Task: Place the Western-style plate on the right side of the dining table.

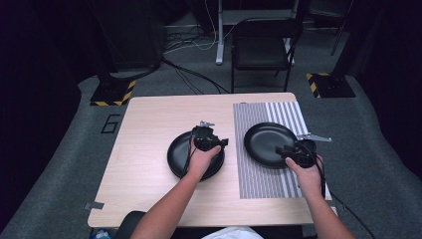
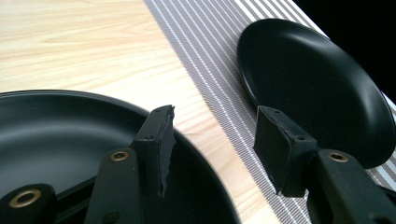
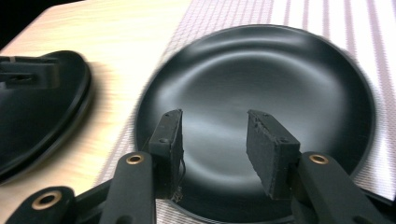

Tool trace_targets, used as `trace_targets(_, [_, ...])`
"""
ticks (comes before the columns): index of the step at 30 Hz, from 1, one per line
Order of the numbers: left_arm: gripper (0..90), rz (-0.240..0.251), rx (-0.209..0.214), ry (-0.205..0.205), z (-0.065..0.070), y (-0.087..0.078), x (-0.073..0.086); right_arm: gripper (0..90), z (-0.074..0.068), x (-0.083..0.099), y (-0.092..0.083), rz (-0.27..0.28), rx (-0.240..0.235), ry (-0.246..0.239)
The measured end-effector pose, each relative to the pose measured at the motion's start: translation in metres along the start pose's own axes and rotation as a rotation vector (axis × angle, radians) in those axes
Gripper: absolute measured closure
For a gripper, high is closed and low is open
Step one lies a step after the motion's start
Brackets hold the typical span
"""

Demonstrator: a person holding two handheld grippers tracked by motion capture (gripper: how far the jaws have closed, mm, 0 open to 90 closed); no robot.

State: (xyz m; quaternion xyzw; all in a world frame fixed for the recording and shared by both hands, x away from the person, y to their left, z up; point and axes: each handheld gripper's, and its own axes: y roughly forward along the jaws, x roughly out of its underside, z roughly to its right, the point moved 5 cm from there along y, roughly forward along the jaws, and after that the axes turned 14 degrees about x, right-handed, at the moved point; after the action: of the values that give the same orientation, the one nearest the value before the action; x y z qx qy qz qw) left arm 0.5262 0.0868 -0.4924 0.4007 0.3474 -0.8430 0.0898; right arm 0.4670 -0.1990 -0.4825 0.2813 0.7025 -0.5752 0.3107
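Black plate (image 1: 266,144) sits on the striped mat (image 1: 259,179) under the right claw (image 3: 215,144), its twin (image 1: 176,154) on the bare worktop (image 1: 144,149) under the left claw (image 2: 212,144), both claws spread and empty, so a rim pinch looks next.

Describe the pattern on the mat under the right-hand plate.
Grey with thin white stripes on the mat, clearest in the left gripper view.

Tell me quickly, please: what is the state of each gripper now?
Left gripper: open, holding nothing, above the rim of the black plate on the wood.
Right gripper: open, holding nothing, over the black plate on the striped mat.
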Motion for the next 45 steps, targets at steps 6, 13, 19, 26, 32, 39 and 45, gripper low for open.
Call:
trace_targets(6, [47.4, 0.041, -0.02, -0.011, -0.009, -0.021, -0.001, 55.6, -0.02, -0.001, -0.002, 0.001, -0.068, -0.032])
trace_targets(13, [47.4, 0.059, -0.046, -0.02, -0.021, -0.042, 0.004, 55.4, -0.036, 0.0, -0.007, 0.002, -0.129, -0.064])
trace_targets(19, [47.3, 0.079, -0.087, -0.026, -0.035, -0.062, 0.009, 55.4, -0.053, 0.007, -0.007, -0.01, -0.185, -0.125])
trace_targets(26, [46.3, 0.088, -0.153, -0.026, -0.055, -0.085, 0.02, 55.6, -0.076, 0.02, -0.003, -0.016, -0.249, -0.26])
trace_targets(32, [46.5, 0.092, -0.192, -0.035, -0.072, -0.102, 0.033, 56.1, -0.094, 0.032, 0.0, -0.012, -0.295, -0.353])
trace_targets(39, [47.1, 0.08, -0.283, 0.003, -0.091, -0.123, 0.048, 54.4, -0.1, 0.05, 0.009, -0.036, -0.301, -0.4])
trace_targets(45, [46.8, 0.068, -0.326, 0.013, -0.103, -0.137, 0.059, 54.1, -0.097, 0.059, 0.016, -0.039, -0.266, -0.4])
